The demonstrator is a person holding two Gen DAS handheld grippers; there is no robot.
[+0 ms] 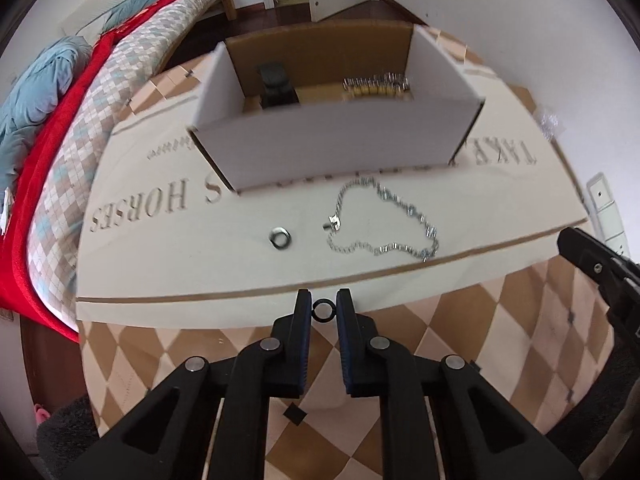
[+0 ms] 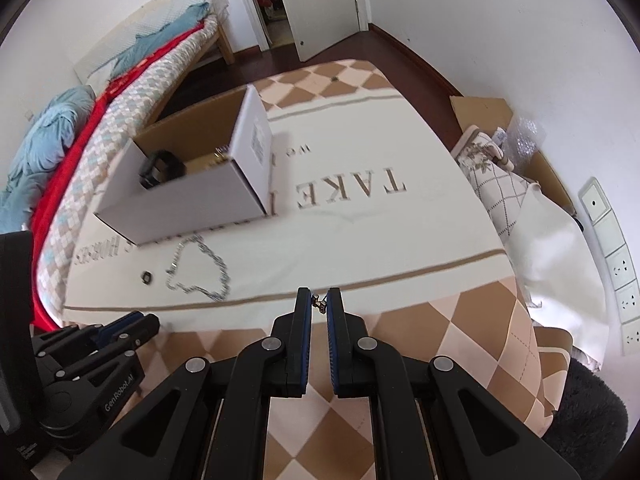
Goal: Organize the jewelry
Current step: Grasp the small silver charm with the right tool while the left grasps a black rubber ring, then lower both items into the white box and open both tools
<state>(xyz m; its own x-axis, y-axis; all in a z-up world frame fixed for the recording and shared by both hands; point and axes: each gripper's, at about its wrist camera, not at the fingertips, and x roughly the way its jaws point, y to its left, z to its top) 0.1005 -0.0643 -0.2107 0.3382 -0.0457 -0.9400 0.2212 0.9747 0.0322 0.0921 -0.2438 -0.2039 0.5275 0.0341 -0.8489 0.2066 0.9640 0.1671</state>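
Note:
My left gripper [image 1: 323, 310] is shut on a small black ring [image 1: 323, 310], held above the near edge of the cloth. My right gripper [image 2: 319, 304] is shut on a small metal earring [image 2: 319, 303]. A silver chain necklace [image 1: 384, 220] lies looped on the cloth before an open white cardboard box [image 1: 336, 144]; it also shows in the right wrist view [image 2: 200, 274]. A silver ring [image 1: 281, 237] lies left of the chain. In the box sit a black watch [image 1: 276, 86] and a silver-gold bracelet [image 1: 378, 85].
The cream cloth with printed letters [image 1: 200, 272] covers a checkered table [image 1: 460, 336]. A bed with red and blue covers [image 1: 52, 128] runs along the left. The wall with sockets [image 2: 616, 252] and a draped chair [image 2: 516, 208] stand on the right.

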